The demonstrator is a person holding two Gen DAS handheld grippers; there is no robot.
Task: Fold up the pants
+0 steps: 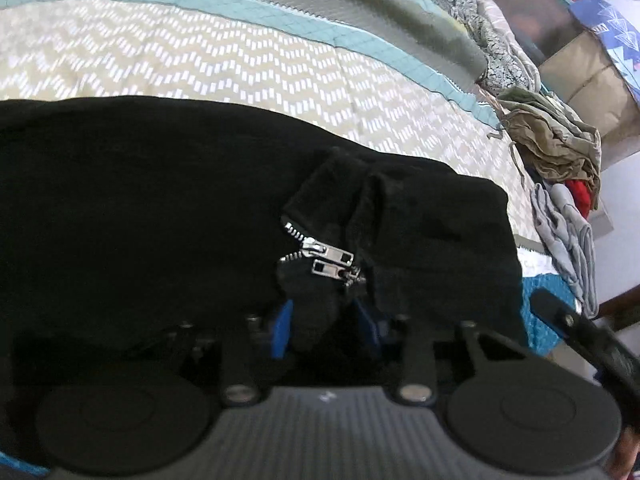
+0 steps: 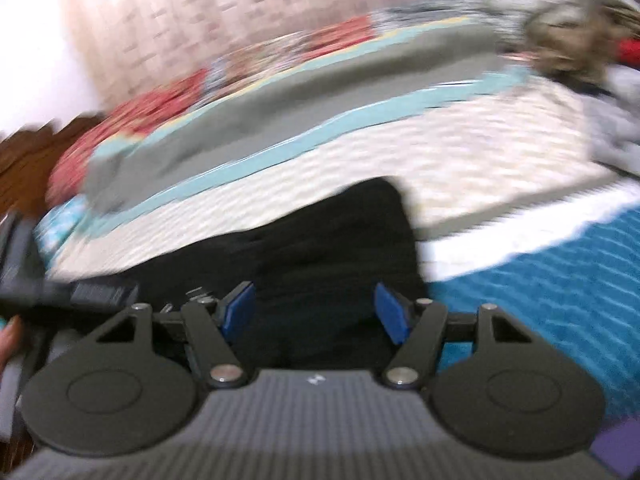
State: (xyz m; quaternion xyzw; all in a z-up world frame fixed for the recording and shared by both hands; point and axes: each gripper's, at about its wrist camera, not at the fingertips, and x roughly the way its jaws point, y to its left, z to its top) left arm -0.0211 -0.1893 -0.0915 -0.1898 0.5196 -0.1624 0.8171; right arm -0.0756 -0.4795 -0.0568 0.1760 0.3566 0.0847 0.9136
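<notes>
Item: black fabric pants (image 1: 160,208), spread on a bed across the left and centre of the left wrist frame, with a bunched fold carrying two silver metal zipper pulls (image 1: 330,262) at lower centre. Left claw (image 1: 326,330): blue-padded fingers (image 1: 282,330) drawn together and clamped on that bunched black fabric just below the zippers. Right claw (image 2: 316,314): blue pads (image 2: 390,318) held wide apart at lower centre of the right wrist frame, with the black pants (image 2: 320,248) lying between and beyond them; whether the pads touch the cloth cannot be told, the view being motion-blurred. Surface: bed cover in beige-and-white zigzag print (image 1: 200,64), filling the upper left and centre of the left wrist frame, edged by a teal quilted band (image 1: 248,8) and a grey strip (image 1: 360,4) above it. Also on the bed, at the right edge of the left wrist frame: a crumpled olive-khaki garment (image 1: 556,140), a red cloth (image 1: 582,196) beneath it, and a light grey garment (image 1: 568,236) below that. Lower right of the right wrist frame: blue textured cover (image 2: 540,280).
</notes>
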